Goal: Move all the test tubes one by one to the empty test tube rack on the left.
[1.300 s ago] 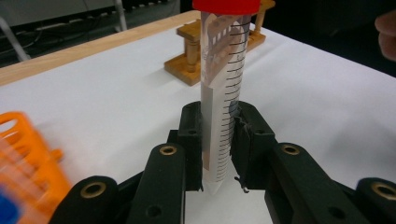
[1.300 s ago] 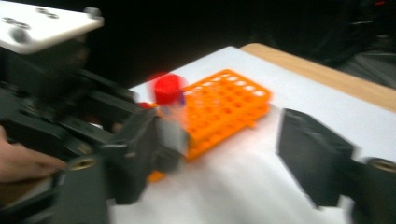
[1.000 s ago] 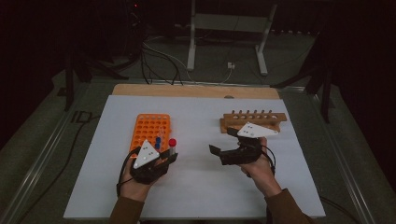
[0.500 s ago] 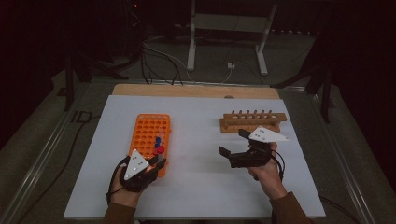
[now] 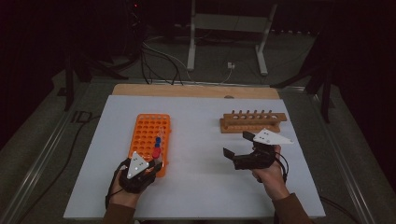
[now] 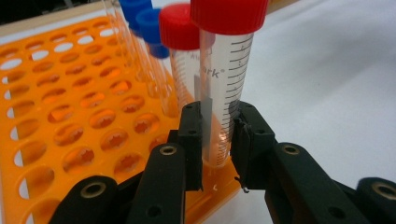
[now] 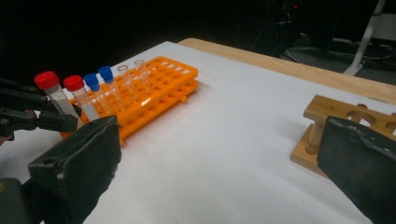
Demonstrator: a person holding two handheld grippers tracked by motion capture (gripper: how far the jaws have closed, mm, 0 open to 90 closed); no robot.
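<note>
Your left gripper [image 6: 217,140] has its jaws set around the lower part of a red-capped tube [image 6: 226,70] standing at the near corner of the orange rack [image 5: 152,135]; the left jaw looks pressed to the tube, but you cannot tell whether the right one touches. Count from the right gripper view: two red-capped tubes, two blue-capped tubes [image 7: 106,74] and two uncapped clear tubes [image 7: 139,70], six in all, in a row along the rack's right edge. The high view blurs these into a red and a blue spot, yet it alone lays out both racks: the wooden rack [image 5: 252,121] stands well to the right of the orange one, with one row of holes. Your right gripper [image 5: 238,149] hovers wide open and holds nothing, between the two racks, just in front of the wooden one.
</note>
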